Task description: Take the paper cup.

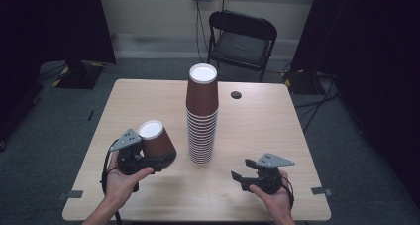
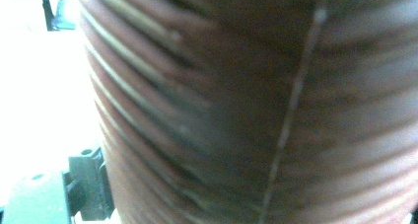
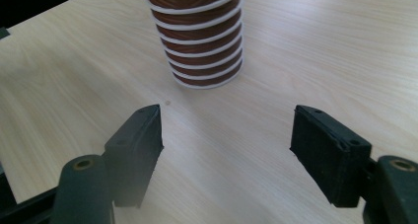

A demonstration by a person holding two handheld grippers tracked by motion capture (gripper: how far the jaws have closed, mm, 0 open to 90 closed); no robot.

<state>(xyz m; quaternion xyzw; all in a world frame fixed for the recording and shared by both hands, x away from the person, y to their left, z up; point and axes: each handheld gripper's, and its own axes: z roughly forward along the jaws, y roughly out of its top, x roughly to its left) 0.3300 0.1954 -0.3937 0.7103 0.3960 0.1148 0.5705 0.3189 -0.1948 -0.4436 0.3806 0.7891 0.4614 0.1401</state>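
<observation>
A tall stack of upside-down brown paper cups [image 1: 202,117] with white rims stands mid-table; its lower rims show in the right gripper view [image 3: 202,41]. A single brown cup [image 1: 157,138] is tilted, white base up and to the left, with my left gripper [image 1: 159,160] shut on its lower end, left of the stack. In the left gripper view the cup's ribbed wall [image 2: 246,105] sits right up against the camera. My right gripper [image 1: 240,169] hovers low at the front right of the stack, jaws open and nothing between them [image 3: 226,130].
The light wooden table [image 1: 267,131] has a dark round hole [image 1: 236,94] at the back right. Behind the table stands a black folding chair [image 1: 241,39]. Dark curtains hang on both sides, and cables run across the floor.
</observation>
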